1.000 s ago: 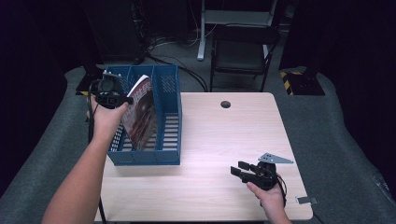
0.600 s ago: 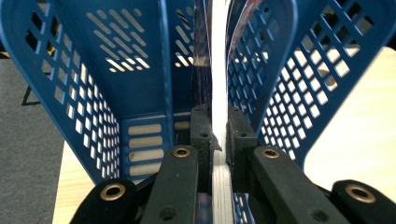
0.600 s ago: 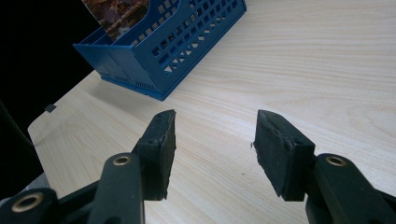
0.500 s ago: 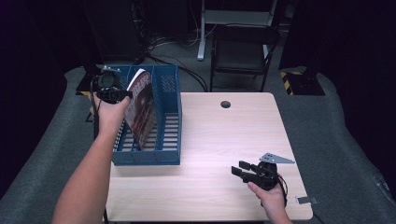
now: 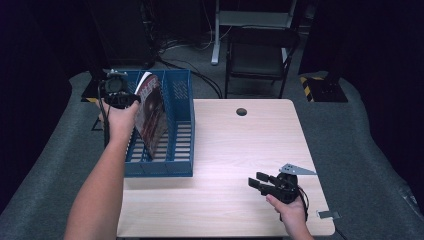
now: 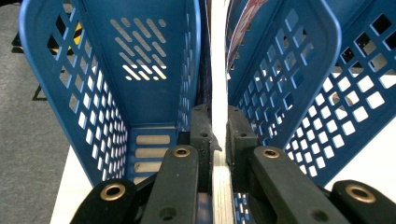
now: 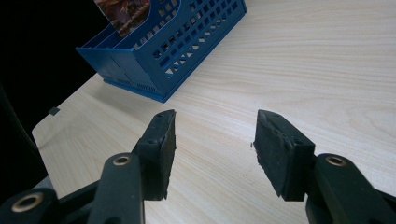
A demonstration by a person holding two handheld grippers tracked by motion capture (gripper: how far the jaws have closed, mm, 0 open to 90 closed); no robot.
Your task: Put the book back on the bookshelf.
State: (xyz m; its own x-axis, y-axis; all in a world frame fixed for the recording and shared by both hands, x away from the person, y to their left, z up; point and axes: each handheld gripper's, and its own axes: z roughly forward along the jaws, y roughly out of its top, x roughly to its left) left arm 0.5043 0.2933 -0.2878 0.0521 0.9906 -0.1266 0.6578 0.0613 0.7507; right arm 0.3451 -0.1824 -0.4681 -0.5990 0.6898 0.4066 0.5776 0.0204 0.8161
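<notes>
High view: magazine (image 5: pixel 151 114) stands tilted in the blue file rack (image 5: pixel 180 130) at the table's (image 5: pixel 240 150) left rear, lower edge down in the rack, top edge above its rim. Left gripper (image 5: pixel 118 92) is clamped on the magazine's upper edge; left gripper view shows both jaws pressing its pages. Right gripper (image 5: pixel 263 184) rests near the front right, jaws apart, holding nothing.

Magazine (image 5: pixel 152 114) upright in file rack (image 5: pixel 180 150); rack on table (image 5: pixel 240 150) left part.
</notes>
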